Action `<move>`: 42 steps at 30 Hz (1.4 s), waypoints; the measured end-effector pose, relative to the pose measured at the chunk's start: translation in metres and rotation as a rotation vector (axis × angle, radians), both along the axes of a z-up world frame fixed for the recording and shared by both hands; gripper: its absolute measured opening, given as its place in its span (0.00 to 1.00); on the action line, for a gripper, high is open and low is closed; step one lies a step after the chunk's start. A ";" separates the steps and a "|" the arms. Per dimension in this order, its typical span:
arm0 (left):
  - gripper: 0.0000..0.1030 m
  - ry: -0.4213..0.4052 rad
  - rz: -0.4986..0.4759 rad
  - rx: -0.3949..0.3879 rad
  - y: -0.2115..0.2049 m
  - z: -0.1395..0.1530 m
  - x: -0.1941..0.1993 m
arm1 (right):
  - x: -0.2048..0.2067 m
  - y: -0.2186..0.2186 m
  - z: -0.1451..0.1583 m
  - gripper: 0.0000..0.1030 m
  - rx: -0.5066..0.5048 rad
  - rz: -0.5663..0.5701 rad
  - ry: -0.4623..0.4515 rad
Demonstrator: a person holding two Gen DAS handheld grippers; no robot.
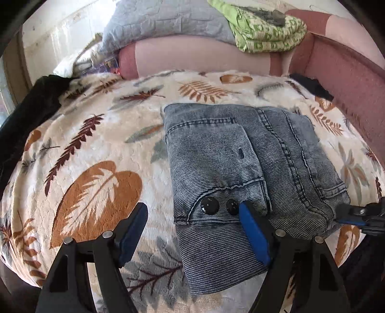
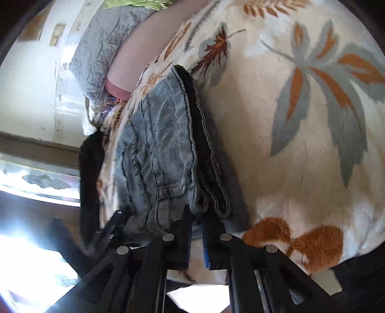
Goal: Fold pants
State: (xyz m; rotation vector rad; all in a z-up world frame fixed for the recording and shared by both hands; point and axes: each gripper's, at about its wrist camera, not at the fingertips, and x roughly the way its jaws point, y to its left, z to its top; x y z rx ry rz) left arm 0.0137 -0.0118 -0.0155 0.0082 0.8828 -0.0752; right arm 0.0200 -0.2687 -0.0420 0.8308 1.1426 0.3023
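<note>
Grey-blue denim pants lie folded into a compact stack on the leaf-print blanket, waistband with two black buttons toward me. My left gripper is open over the near edge of the pants, one blue pad resting on the denim, the other off to the left above the blanket. My right gripper is nearly closed on the near right corner of the pants; it also shows at the right edge of the left wrist view.
A pink sofa back runs behind the blanket, with a grey quilted pillow and a green patterned cloth on it. A dark garment lies at the blanket's left edge. The sofa arm rises at the right.
</note>
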 end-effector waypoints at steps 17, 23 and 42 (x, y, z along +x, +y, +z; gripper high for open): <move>0.77 -0.025 0.004 -0.057 0.007 0.006 -0.003 | 0.033 0.028 -0.003 0.16 -0.082 0.134 -0.023; 0.76 -0.113 0.027 -0.089 0.013 0.032 -0.001 | 0.018 0.021 0.002 0.16 -0.117 0.150 -0.026; 0.77 -0.003 0.000 -0.081 0.006 -0.006 0.009 | 0.135 0.037 0.022 0.52 -0.339 0.200 -0.025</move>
